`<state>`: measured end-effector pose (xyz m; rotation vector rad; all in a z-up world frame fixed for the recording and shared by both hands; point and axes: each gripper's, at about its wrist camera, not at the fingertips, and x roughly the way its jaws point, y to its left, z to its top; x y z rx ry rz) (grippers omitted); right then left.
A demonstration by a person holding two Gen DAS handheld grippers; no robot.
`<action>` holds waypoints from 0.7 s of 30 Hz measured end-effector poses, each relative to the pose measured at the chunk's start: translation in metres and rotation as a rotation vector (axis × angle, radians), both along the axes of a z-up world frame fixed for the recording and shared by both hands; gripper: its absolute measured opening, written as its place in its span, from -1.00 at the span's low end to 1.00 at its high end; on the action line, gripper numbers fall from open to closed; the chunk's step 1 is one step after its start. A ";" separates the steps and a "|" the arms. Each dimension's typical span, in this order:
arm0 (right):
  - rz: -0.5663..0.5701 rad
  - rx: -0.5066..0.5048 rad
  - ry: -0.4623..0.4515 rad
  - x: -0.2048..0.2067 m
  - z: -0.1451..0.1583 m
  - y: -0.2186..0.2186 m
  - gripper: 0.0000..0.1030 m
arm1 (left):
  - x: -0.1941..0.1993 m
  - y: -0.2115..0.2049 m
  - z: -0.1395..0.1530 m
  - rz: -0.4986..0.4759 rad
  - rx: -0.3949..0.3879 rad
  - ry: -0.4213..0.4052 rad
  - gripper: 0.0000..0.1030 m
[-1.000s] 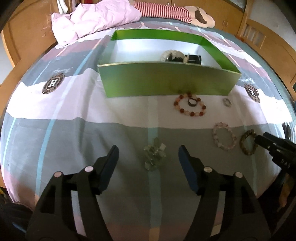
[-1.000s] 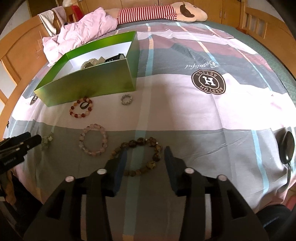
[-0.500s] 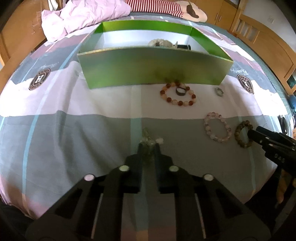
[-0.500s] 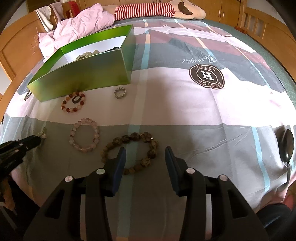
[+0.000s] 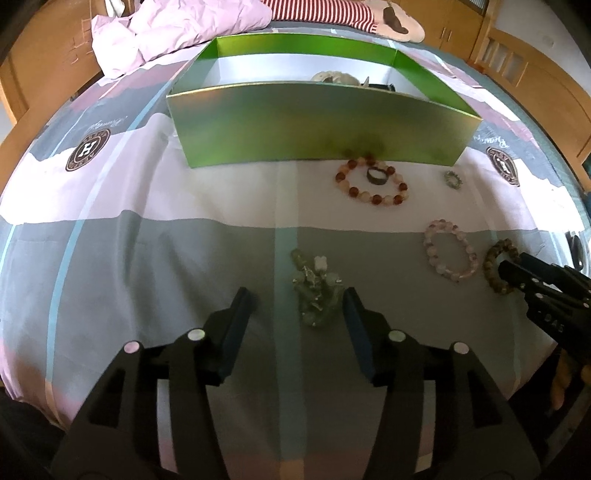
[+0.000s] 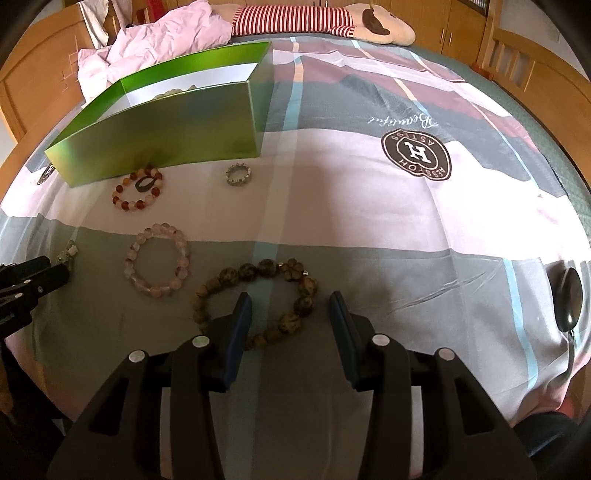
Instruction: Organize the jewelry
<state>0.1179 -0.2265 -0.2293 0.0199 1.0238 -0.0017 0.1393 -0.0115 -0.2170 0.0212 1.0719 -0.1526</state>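
A clump of pale green crystal jewelry (image 5: 316,291) lies on the grey stripe of the bedspread. My left gripper (image 5: 297,295) straddles it; its jaws are opening and the pads do not touch it. A brown bead bracelet (image 6: 258,269) lies flat under my right gripper (image 6: 289,295), which is open, with part of the loop between its fingers. A pink bead bracelet (image 6: 159,258), a red-and-white bead bracelet (image 5: 369,184) with a dark ring (image 5: 377,176) inside it, and a small silver band (image 6: 238,174) lie in front of the green box (image 5: 314,122).
The green box holds a few pieces at its far right. A crumpled pink duvet (image 5: 177,29) and a striped plush (image 6: 291,16) lie behind it. Wooden bed rails (image 5: 524,66) frame the sides. A dark oval object (image 6: 567,295) rests at the bed's right edge.
My left gripper shut on the green crystal piece half a second ago and has opened again, leaving the piece on the bed. My right gripper has barely moved.
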 end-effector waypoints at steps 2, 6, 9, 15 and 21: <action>0.002 -0.002 -0.006 -0.001 0.000 0.000 -0.15 | 0.000 -0.002 0.000 -0.004 -0.002 -0.006 0.01; -0.001 -0.002 -0.020 0.000 0.000 0.000 -0.15 | 0.000 -0.005 0.004 -0.016 -0.013 -0.025 -0.40; -0.001 -0.006 -0.026 0.001 0.000 0.001 -0.15 | 0.000 -0.009 0.005 -0.037 -0.019 -0.031 -0.46; 0.004 -0.027 -0.039 0.001 -0.002 0.004 -0.15 | -0.001 -0.020 -0.003 -0.053 0.015 -0.017 -0.46; 0.009 -0.025 -0.051 -0.001 -0.002 0.005 -0.25 | -0.002 -0.021 -0.003 -0.057 0.028 -0.032 -0.53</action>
